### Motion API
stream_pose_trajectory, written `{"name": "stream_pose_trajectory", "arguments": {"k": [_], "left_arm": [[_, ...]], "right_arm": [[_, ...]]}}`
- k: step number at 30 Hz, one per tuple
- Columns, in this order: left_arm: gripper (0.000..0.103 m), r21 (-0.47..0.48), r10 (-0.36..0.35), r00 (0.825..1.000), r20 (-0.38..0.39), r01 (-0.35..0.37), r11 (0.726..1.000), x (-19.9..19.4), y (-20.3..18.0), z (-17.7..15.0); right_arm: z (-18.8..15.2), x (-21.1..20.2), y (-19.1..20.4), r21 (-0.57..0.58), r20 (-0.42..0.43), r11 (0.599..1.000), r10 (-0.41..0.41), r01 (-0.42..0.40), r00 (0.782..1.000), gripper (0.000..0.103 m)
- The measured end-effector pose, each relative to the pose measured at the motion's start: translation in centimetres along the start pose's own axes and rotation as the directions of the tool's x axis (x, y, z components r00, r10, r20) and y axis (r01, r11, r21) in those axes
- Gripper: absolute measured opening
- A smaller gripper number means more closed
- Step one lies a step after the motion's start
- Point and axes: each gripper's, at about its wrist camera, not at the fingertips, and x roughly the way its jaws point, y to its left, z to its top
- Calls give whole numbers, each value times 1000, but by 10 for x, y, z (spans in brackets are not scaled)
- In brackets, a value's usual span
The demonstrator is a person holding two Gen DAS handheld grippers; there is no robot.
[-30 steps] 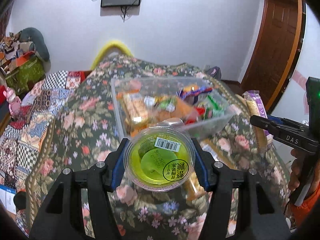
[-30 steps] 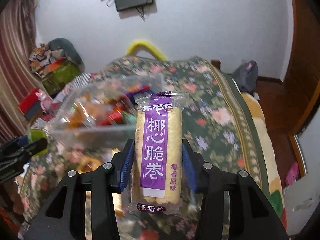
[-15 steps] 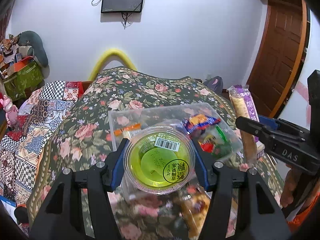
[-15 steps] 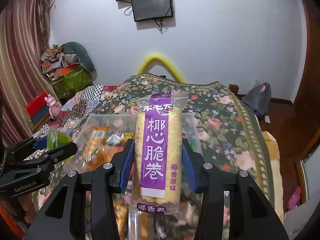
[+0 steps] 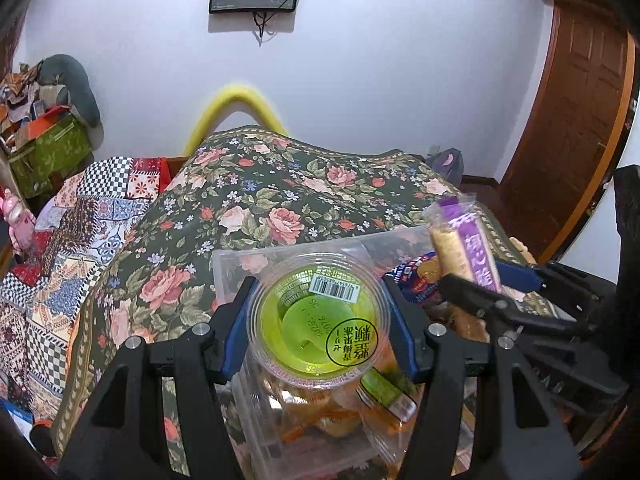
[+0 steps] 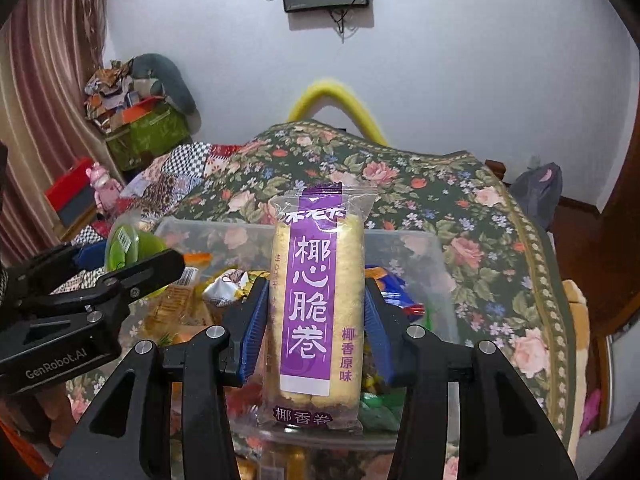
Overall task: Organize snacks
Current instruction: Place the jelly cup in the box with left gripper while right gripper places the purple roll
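Note:
My left gripper (image 5: 318, 328) is shut on a clear cup of green jelly (image 5: 316, 330) with a barcode lid, held above the clear plastic snack box (image 5: 240, 264). My right gripper (image 6: 316, 320) is shut on a purple and yellow wafer roll packet (image 6: 320, 300), held upright above the same box (image 6: 436, 276). The box holds several wrapped snacks. The right gripper with its packet (image 5: 464, 248) shows at the right of the left wrist view. The left gripper with the jelly cup (image 6: 120, 246) shows at the left of the right wrist view.
The box sits on a bed with a dark floral cover (image 5: 280, 184). A patchwork quilt (image 5: 80, 232) lies to the left. A yellow curved tube (image 5: 236, 108) stands at the bed's far end. A wooden door (image 5: 572, 120) is at the right. Boxes and clutter (image 6: 136, 120) stand at the far left.
Both grippers have risen and come forward over the box with their snacks still held. The box now lies lower and closer in both views, and the two grippers are nearer each other.

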Motion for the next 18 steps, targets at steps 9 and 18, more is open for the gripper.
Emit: {"name": "stream_pose_trajectory", "arguments": {"k": [9,18], "left_arm": [[60,-14,32,999,-2,-32,999,1,6,-6],[65,32,4,1000,28,-5,999,-44,-3,-12]], "right_arm": [[-4,-14,3,-26,24,1000,-7,7,1000,51],[-22,-51,1,-12,41,999,34,-34,999,54]]}}
